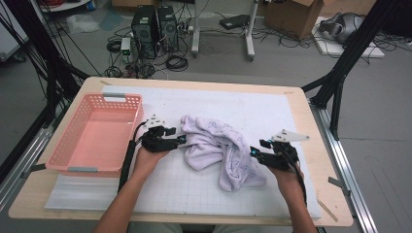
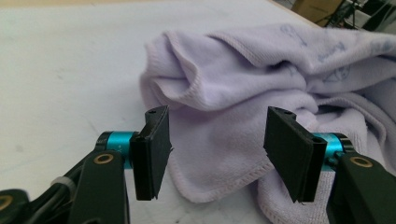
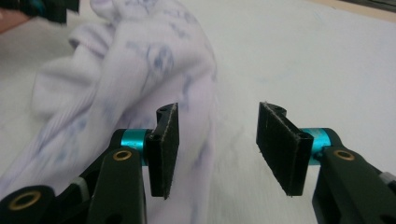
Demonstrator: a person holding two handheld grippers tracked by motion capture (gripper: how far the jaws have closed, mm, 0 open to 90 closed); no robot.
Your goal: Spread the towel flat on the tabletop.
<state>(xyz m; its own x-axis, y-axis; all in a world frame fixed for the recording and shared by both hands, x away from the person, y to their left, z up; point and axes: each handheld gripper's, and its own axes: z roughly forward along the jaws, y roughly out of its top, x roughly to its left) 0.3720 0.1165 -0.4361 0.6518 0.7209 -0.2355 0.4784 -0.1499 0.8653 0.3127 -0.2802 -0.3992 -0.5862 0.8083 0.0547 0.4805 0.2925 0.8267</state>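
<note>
Towel (image 1: 221, 150), pale lilac with faint blue print, lies crumpled on the white mat (image 1: 272, 111) in the middle of the table (image 1: 301, 104), between the two grippers. The pink basket (image 1: 73, 160) sits at the table's left edge with nothing in it.

The high view takes in the basket, both hands and the cluttered floor beyond. The left gripper view brings out the towel's stitched hem and folds, and the right gripper view, blurred, shows the towel's printed side with the other gripper at its top left corner.

The left gripper (image 2: 217, 149) is released, jaws well apart, a towel fold between them but not pressed. The right gripper (image 3: 217, 149) is also released, jaws wide, with the towel just beside its left jaw and bare mat in the gap.
</note>
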